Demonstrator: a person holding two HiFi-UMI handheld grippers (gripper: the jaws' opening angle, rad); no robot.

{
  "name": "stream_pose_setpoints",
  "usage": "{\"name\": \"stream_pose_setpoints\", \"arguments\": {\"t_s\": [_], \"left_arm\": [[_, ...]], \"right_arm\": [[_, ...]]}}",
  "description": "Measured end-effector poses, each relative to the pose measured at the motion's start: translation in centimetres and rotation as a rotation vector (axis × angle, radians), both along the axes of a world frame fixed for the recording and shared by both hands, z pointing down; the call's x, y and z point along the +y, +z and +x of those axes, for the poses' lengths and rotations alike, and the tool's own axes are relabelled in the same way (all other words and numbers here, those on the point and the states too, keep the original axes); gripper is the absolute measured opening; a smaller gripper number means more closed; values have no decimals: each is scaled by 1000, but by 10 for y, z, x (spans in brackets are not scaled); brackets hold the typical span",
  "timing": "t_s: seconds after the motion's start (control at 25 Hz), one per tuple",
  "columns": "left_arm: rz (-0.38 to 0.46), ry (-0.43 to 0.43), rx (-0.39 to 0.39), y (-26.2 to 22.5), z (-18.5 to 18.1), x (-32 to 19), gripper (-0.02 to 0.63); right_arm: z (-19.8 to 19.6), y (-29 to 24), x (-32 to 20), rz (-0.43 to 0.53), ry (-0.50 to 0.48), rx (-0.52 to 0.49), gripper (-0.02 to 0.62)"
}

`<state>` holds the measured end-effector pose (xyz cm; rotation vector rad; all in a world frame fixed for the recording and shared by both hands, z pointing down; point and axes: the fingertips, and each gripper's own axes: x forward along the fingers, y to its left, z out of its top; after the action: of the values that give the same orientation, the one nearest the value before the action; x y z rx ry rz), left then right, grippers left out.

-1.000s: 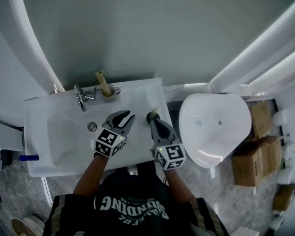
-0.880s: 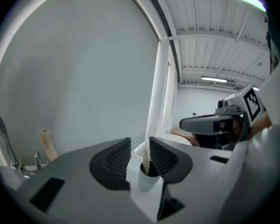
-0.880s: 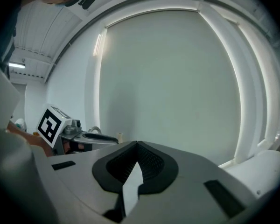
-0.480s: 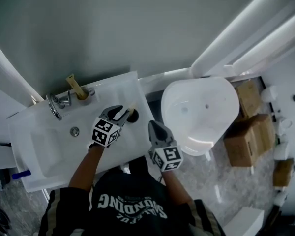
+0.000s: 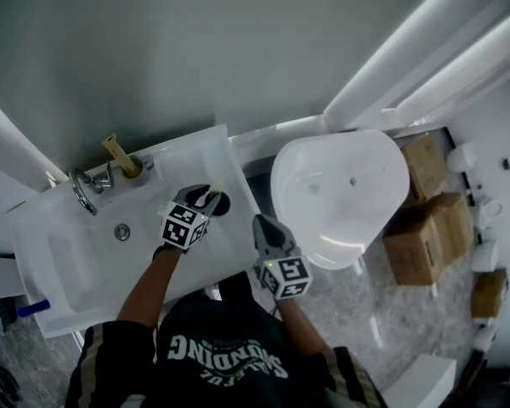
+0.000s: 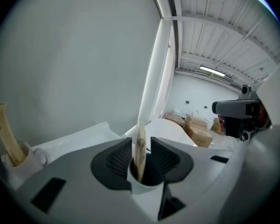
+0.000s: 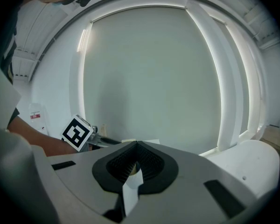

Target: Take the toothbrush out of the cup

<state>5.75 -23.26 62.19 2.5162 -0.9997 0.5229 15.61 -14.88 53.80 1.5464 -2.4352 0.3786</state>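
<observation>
A tan bamboo toothbrush (image 6: 140, 141) stands upright in a small white cup (image 6: 141, 193) with a dark inside. The cup (image 5: 220, 203) sits on the right end of the white sink top (image 5: 238, 236). My left gripper (image 5: 206, 197) is at the cup. In the left gripper view my left gripper (image 6: 141, 149) is open, its jaws on either side of the toothbrush's upper part, and the pads do not visibly press on it. My right gripper (image 5: 261, 222) hangs off the sink's front right corner, apart from the cup. It (image 7: 136, 146) is shut on nothing.
A chrome faucet (image 5: 83, 189) and a second tan stick in a white holder (image 5: 119, 154) stand at the sink's back. A white toilet (image 5: 340, 194) is right of the sink. Cardboard boxes (image 5: 425, 219) lie further right, and the grey wall is close behind.
My right gripper has drawn back from the cup toward the sink's front edge. My left gripper has moved right and down onto the cup, its jaws now around the toothbrush.
</observation>
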Motion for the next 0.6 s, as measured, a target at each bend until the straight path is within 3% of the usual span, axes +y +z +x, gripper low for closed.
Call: {"name": "stream_pose_setpoints", "arguments": {"t_s": [0.08, 0.16, 0.6], "left_arm": [[1, -12, -5, -1, -2, -2, 119], [15, -17, 2, -6, -5, -2, 50], [138, -35, 91, -75, -19, 5, 28]], "right_arm": [[-1, -1, 0, 2, -9, 2, -2], [-3, -2, 0, 3, -15, 2, -2], [-20, -8, 4, 22, -44, -11, -2]]}}
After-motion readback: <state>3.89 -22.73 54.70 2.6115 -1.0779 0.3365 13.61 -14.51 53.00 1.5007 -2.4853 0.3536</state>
